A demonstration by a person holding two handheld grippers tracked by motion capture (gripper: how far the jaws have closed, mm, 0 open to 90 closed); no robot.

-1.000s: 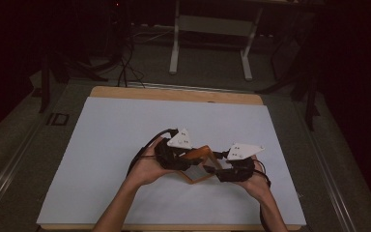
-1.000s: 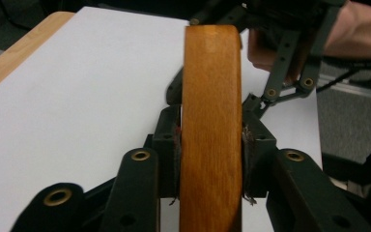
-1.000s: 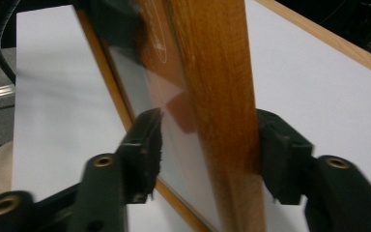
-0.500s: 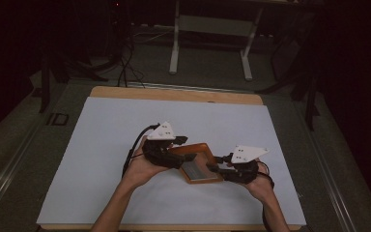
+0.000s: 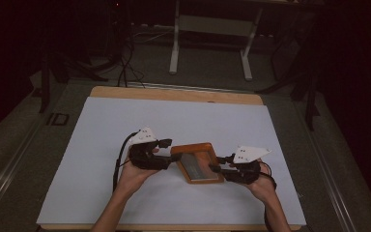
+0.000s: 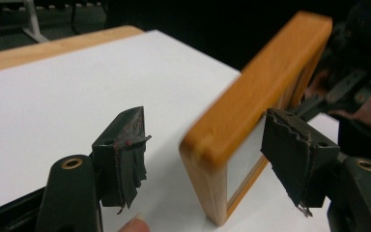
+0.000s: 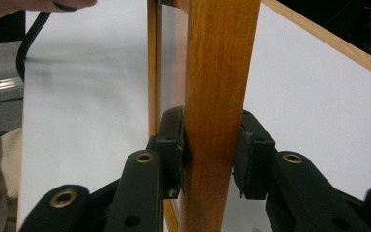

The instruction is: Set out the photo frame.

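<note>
High view, nearest edge: two forearms rising from the bottom, each hand wrapped around a gripper over the white table [image 5: 101,145]. Left gripper [image 5: 166,155] at the left end of a wooden picture frame [image 5: 197,162], right gripper [image 5: 216,169] at its right end. Frame between the two, just right of the table's centre, glass face up in this view; whether resting on the surface or held just above it, cannot tell.

Left gripper view: jaws spread wide, one frayed black pad [image 6: 125,154] well clear of the frame's corner [image 6: 251,111], the other pad [image 6: 294,150] against or just beside the glass side. Nothing pinched. A fingertip at the bottom edge.

Right gripper view: jaws closed tight on the wooden rail of the frame [image 7: 217,96], pads [image 7: 174,145] pressed to both faces of the wood, frame seen edge-on and running away from the camera.

Farther off: wooden table rim [image 5: 174,93], then dark floor, cables and a white metal stand [image 5: 210,29].
</note>
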